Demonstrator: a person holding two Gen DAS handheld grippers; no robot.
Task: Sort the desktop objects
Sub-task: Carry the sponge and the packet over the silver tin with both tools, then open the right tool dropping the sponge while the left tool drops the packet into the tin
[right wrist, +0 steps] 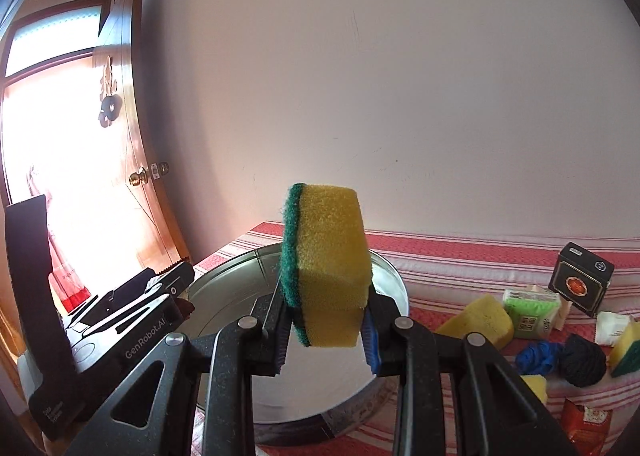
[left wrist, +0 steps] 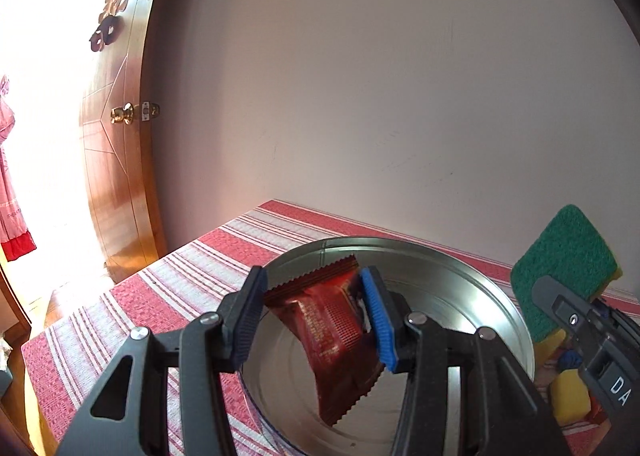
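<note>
The left gripper (left wrist: pixel 316 320) has its two fingers closed part-way on a red snack packet (left wrist: pixel 334 336), which hangs tilted between the pads above the inside of a round metal tin (left wrist: pixel 460 288). The right gripper (right wrist: pixel 326 332) clamps a yellow sponge with a green scouring face (right wrist: pixel 326 264), held upright on edge over the near rim of the same tin (right wrist: pixel 224 284); the left gripper's black body shows at the left of that view. The tin stands on a red-and-white striped tablecloth (left wrist: pixel 160 296). To the right of the tin lie loose items: a second yellow sponge (right wrist: pixel 480 320), a green-and-white packet (right wrist: pixel 528 308), a blue ball of yarn (right wrist: pixel 536 356), a dark ball of yarn (right wrist: pixel 582 362), and a tilted black box (right wrist: pixel 580 280). Beyond the table are a plain pale wall (left wrist: pixel 380 76) and, at left, an open wooden door (left wrist: pixel 116 160) with a brass knob (left wrist: pixel 122 114).
</note>
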